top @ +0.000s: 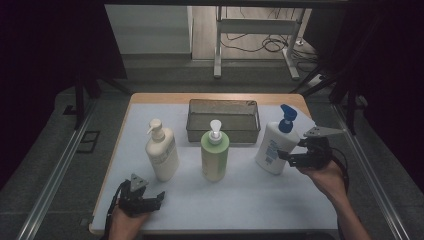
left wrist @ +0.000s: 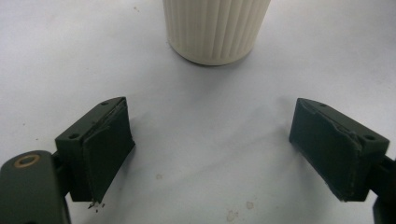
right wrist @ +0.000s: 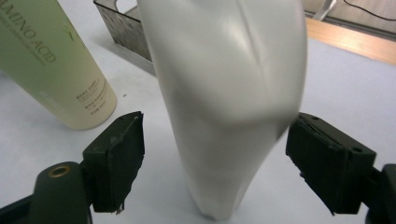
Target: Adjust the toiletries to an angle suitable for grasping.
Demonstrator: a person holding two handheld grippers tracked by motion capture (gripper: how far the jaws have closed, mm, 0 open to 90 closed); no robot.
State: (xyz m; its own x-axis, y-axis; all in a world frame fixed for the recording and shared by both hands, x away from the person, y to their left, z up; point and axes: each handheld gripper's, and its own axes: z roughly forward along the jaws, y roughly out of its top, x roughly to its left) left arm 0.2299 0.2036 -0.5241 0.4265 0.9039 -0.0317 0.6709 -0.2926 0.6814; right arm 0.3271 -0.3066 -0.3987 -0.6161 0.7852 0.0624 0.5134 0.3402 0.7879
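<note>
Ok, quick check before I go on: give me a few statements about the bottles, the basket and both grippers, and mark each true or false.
1. Three pump bottles stand on the table. True.
2. The blue-pump white bottle lies inside the metal basket. False: it stands on the table at the right, outside the basket.
3. The right gripper has the blue-pump white bottle between its fingers, which do not press on it. True.
4. The left gripper grips the cream bottle. False: it is open, and that bottle stands apart ahead of it.
5. The green bottle is tipped over. False: it stands upright in the middle.
</note>
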